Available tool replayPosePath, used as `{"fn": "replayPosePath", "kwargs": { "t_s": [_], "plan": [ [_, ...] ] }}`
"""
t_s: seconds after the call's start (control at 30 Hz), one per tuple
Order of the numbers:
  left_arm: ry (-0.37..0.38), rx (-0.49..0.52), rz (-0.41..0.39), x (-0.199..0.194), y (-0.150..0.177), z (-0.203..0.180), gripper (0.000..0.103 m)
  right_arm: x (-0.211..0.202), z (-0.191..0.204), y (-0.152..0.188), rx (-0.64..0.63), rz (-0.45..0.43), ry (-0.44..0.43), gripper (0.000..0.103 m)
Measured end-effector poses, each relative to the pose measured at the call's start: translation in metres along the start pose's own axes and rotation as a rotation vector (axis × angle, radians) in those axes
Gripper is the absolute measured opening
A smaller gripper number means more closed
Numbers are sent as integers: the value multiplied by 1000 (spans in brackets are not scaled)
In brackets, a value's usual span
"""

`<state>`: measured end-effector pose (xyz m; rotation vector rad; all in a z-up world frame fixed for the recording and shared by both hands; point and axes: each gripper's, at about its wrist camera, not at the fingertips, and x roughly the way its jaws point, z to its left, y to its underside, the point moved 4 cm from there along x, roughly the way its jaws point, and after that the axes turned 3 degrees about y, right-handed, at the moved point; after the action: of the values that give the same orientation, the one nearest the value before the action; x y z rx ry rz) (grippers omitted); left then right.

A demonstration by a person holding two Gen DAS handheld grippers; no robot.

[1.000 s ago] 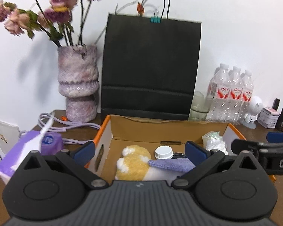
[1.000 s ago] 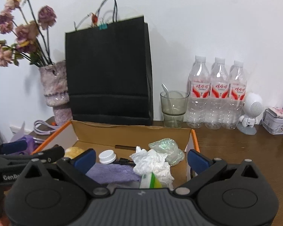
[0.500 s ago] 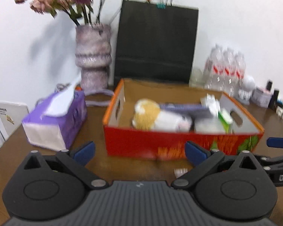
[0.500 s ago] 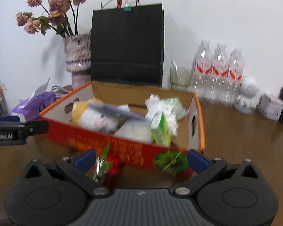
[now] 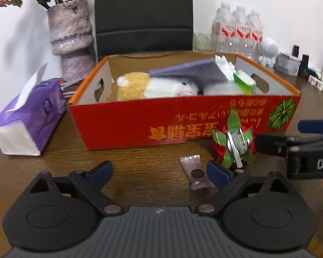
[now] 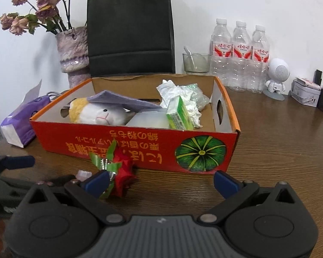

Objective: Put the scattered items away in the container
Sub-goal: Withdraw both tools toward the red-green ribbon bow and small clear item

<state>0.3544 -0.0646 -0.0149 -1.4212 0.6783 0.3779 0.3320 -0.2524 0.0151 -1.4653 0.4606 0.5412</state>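
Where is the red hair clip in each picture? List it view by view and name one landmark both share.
Left wrist view: the red hair clip lies on the table at right of centre, just in front of the red box, beside the small wrapper.
Right wrist view: the same clip lies lower left of centre, against the box front, by that gripper's left finger.
Shared landmark: the green pumpkin picture on the box.

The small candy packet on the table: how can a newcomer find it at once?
Find the red cardboard box on the wooden table. In front of it lies a red-and-green flower clip; the small clear candy packet beside it is flat, with a dark round sweet inside.
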Motion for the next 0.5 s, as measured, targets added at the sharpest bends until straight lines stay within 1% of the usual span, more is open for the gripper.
{"fn": "replayPosePath", "kwargs": {
  "t_s": [0.13, 0.17, 0.2, 0.23, 0.27, 0.33, 0.37, 0.4, 0.43, 0.47, 0.5],
  "plan": [
    [29, -15, 16, 5, 4, 2, 78, 5, 8, -4, 10, -3, -46, 103],
    [26, -17, 11, 5, 4, 3, 71, 7, 10, -6, 14, -2, -56, 103],
    [22, -20, 6, 5, 3, 5, 65, 10, 14, -7, 18, 2, -70, 103],
    [21, -25, 1, 4, 3, 7, 53, 14, 17, -8, 24, 7, -83, 103],
    [20, -27, -3, 3, 3, 9, 47, 17, 20, -9, 27, 12, -94, 103],
    [28, -22, -8, 2, 2, 12, 32, 26, 26, -8, 27, 28, -112, 99],
    [36, -16, -11, 2, 3, 13, 25, 30, 29, -7, 23, 38, -121, 89],
    [44, -10, -13, 1, 2, 13, 23, 33, 32, -5, 21, 50, -131, 75],
    [53, -10, -13, 1, 2, 12, 23, 34, 33, -4, 25, 58, -142, 66],
    [60, -10, -13, 1, 2, 12, 23, 34, 35, -2, 18, 59, -143, 41],
    [66, -9, -13, 1, 2, 12, 23, 31, 37, -1, -1, 53, -131, 37]
  ]
}}
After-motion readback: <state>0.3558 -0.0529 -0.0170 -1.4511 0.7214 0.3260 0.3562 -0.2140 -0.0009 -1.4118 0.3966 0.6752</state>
